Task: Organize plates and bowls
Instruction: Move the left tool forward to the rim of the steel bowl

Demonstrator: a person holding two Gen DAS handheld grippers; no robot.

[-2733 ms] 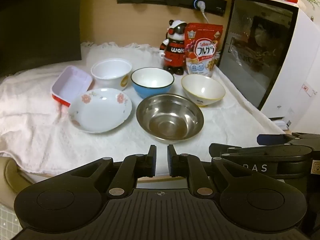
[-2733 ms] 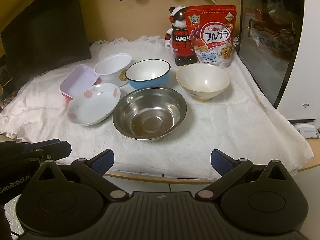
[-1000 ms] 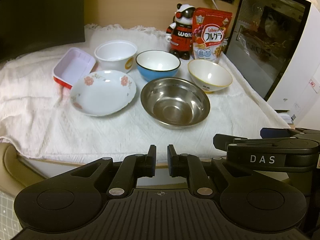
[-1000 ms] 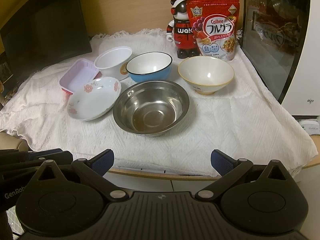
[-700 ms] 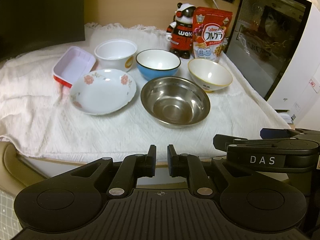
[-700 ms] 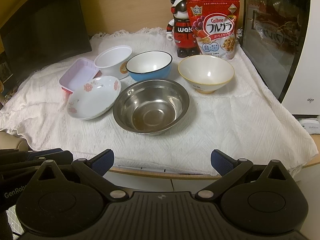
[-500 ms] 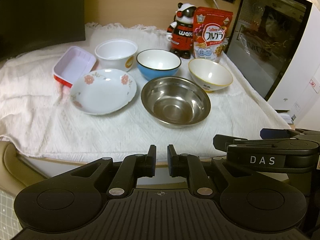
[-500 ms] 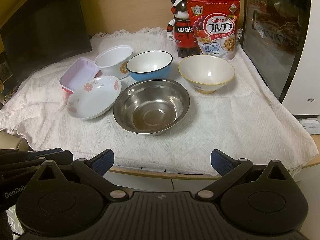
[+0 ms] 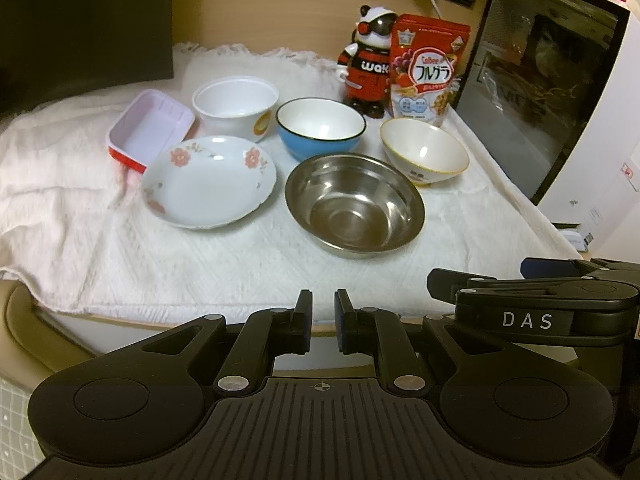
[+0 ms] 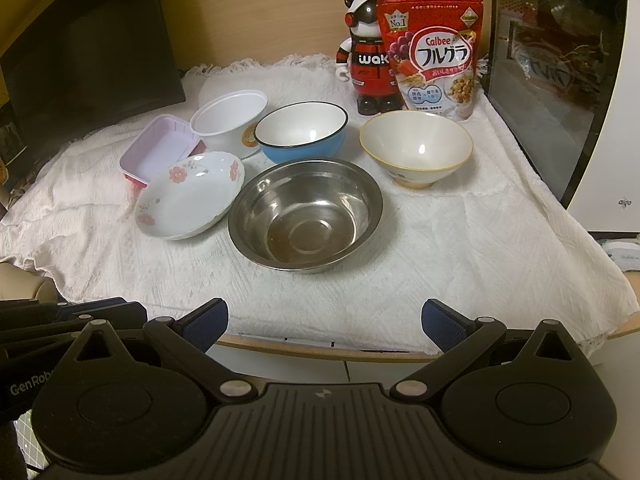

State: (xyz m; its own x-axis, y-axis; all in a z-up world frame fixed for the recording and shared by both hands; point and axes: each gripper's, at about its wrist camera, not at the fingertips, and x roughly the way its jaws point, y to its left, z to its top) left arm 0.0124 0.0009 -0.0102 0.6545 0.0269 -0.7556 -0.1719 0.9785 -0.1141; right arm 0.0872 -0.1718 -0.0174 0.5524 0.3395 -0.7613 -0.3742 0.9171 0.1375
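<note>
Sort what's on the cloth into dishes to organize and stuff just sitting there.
To organize: floral plate, steel bowl, blue bowl, cream bowl, white cup bowl, pink tray.

Just sitting: cereal bag, panda figure, appliance.

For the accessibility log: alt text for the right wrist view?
Open right gripper hangs empty before a white-cloth table holding a round steel bowl, floral white plate, blue enamel bowl, cream gold-rimmed bowl, white plastic cup and pink rectangular tray.
</note>
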